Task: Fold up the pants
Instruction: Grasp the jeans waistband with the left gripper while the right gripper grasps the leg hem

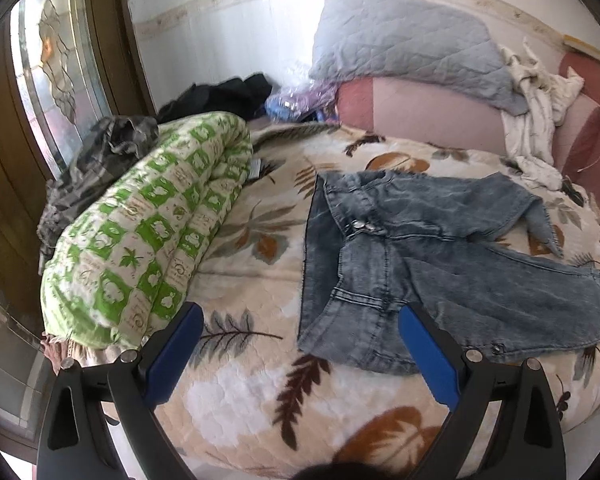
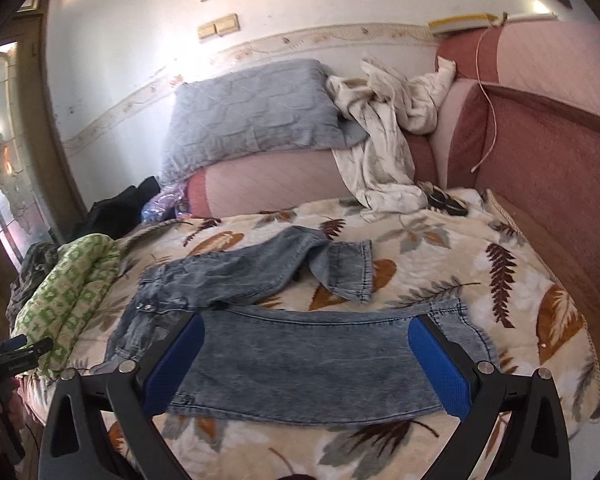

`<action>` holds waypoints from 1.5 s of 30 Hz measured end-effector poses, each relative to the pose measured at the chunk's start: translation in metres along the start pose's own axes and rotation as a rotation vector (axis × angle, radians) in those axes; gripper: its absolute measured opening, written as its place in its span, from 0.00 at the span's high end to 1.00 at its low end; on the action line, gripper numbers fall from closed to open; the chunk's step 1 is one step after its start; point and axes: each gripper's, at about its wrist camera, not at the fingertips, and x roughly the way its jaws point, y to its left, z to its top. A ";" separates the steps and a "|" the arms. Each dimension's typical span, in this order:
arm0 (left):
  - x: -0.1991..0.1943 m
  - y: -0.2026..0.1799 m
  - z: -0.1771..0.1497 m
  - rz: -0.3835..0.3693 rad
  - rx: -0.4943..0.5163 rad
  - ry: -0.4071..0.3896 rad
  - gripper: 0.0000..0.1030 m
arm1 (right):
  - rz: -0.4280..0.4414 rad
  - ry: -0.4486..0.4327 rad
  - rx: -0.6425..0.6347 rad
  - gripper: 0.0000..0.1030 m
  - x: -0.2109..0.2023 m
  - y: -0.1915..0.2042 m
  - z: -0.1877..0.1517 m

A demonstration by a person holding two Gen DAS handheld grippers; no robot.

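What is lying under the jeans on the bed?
The jeans lie spread on a leaf-patterned blanket, which shows all around them. Whatever sits beneath the blanket, or directly under the denim itself, is covered and cannot be seen.

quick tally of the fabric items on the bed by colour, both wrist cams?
Blue denim: 1, jeans
Green-and-white: 1, rolled quilt
Grey: 1, pillow
White: 1, crumpled cloth
Black: 1, clothes heap
Camouflage: 1, garment
Total: 6

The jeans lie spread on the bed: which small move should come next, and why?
Probably lower the open right gripper onto the near leg of the jeans and grasp its hem. Both grippers hold nothing, and the far leg lies twisted and apart.
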 end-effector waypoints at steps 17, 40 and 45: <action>0.191 0.029 0.128 0.000 -0.086 0.273 0.05 | 0.050 0.278 0.264 0.00 0.195 -0.098 0.066; 0.355 -0.055 0.187 -0.100 -0.178 0.381 0.81 | 0.117 0.412 0.427 0.06 0.394 -0.163 0.106; 0.349 -0.067 0.187 -0.085 -0.120 0.365 0.85 | 0.122 0.446 0.372 0.08 0.418 -0.146 0.099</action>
